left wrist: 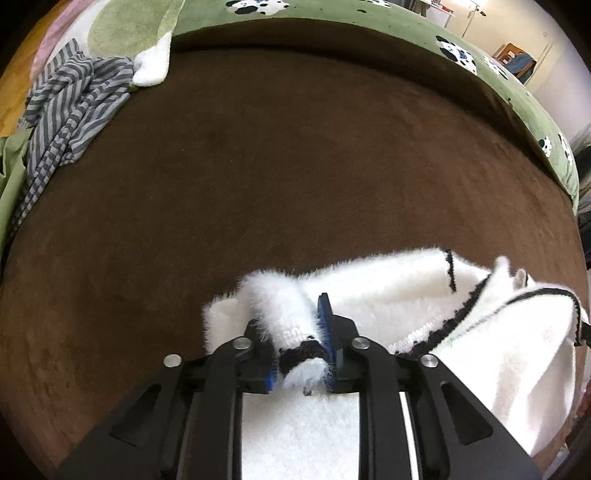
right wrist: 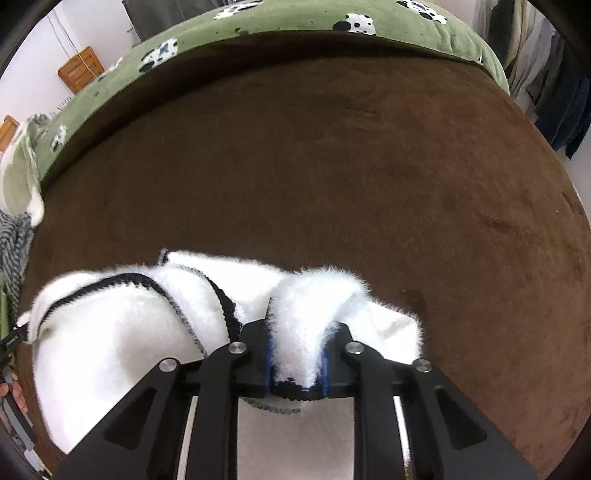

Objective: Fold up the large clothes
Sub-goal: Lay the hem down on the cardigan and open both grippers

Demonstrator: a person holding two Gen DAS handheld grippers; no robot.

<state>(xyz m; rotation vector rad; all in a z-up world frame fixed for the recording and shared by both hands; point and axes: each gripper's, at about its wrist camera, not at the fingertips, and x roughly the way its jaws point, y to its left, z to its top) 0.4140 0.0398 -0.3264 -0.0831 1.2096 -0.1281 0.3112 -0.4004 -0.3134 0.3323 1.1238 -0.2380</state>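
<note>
A fluffy white garment with black knitted trim (left wrist: 399,295) lies on a brown blanket (left wrist: 277,166). My left gripper (left wrist: 301,332) is shut on a bunched fold of the garment's black-trimmed edge at its left end. In the right wrist view the same white garment (right wrist: 122,332) spreads to the left, and my right gripper (right wrist: 297,347) is shut on a raised fold of its right end, black trim showing between the pads. The garment runs under both grippers toward me.
A grey striped garment (left wrist: 62,118) lies crumpled at the blanket's left edge, also visible in the right wrist view (right wrist: 13,243). A green panda-print cover (left wrist: 369,18) borders the far side (right wrist: 295,18). Hanging clothes (right wrist: 546,92) stand at the right.
</note>
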